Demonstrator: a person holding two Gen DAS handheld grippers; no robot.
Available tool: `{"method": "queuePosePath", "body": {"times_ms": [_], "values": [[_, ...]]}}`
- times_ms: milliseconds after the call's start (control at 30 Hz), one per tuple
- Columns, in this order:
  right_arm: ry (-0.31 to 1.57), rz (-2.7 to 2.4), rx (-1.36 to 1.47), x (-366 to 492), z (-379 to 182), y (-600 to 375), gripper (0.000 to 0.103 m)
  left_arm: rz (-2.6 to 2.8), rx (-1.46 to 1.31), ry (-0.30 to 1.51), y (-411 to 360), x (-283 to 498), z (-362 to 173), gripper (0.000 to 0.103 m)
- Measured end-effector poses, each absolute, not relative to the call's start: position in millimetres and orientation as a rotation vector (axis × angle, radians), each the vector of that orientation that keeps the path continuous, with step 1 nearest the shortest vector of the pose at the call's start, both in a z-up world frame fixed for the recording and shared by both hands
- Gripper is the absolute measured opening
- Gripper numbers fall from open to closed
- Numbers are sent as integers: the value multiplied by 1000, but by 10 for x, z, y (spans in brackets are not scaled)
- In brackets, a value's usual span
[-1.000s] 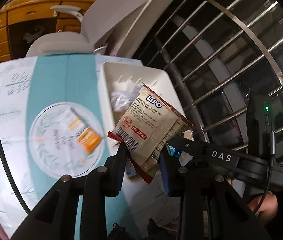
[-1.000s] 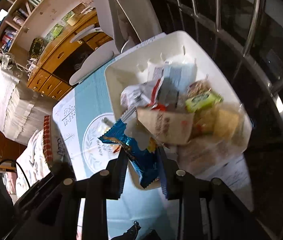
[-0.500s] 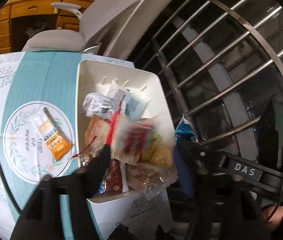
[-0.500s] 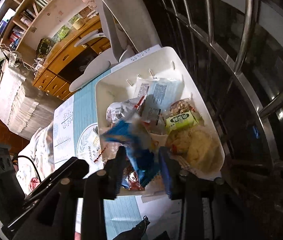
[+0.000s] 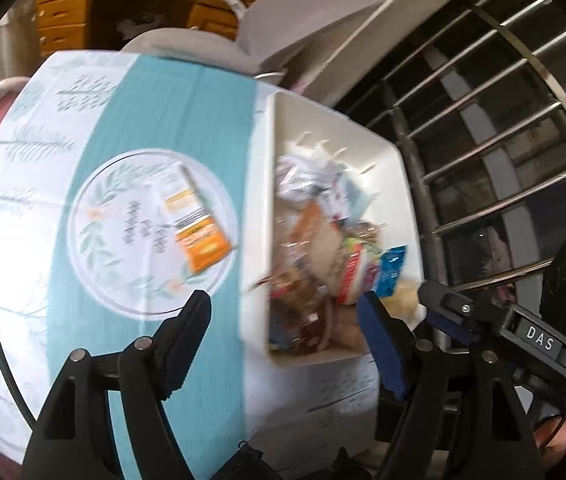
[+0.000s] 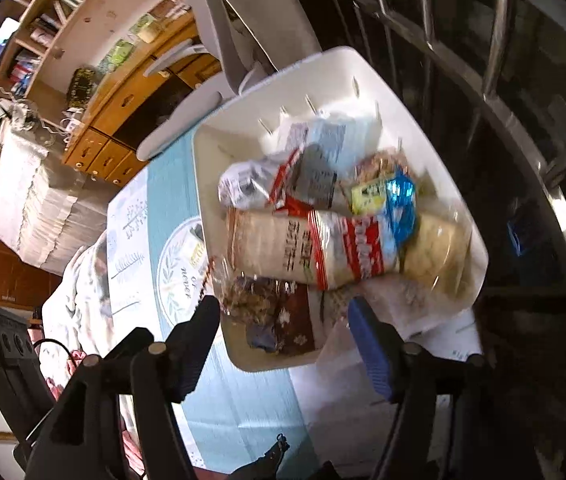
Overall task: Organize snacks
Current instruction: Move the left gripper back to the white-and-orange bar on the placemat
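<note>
Your left gripper (image 5: 283, 312) and right gripper (image 6: 283, 316): jaws just opened, nothing between them, above white bin (image 6: 363, 68). 1 orange packet (image 5: 199, 236) left of bin. Overfilled bin: snacks may spill.

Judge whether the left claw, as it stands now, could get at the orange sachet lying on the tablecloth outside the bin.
Probably yes. The left claw is open and empty, and the orange sachet lies alone on the tablecloth, beside the white bin, with nothing over it.
</note>
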State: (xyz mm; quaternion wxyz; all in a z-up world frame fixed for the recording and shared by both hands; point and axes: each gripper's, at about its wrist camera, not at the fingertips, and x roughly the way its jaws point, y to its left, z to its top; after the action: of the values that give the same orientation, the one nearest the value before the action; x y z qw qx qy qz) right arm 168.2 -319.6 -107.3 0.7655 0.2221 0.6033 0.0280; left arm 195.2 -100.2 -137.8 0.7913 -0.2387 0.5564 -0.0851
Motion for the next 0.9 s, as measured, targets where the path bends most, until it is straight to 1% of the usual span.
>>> {"method": "queuePosePath", "body": {"times_ms": [100, 133, 267, 333, 567, 900], "values": [[1322, 27, 498, 1613, -1149, -3092, 67, -179, -501, 1202, -850, 1932, -1433, 75], [1321, 20, 500, 1604, -1162, -3072, 67, -182, -486, 1207, -786, 1934, -1455, 77], [1314, -35, 516, 1535, -1216, -2942, 68, -207, -426, 1228, -603, 1985, -1529, 80], [1304, -65, 513, 1499, -1224, -2868, 68, -223, -399, 1247, -525, 2031, -1572, 84], [1248, -152, 456, 1342, -1220, -2584, 68, -267, -330, 1341, -253, 2301, -1863, 85], [1207, -299, 188, 1186, -1261, -2260, 68, -272, -374, 1414, -164, 2850, -2263, 85]]}}
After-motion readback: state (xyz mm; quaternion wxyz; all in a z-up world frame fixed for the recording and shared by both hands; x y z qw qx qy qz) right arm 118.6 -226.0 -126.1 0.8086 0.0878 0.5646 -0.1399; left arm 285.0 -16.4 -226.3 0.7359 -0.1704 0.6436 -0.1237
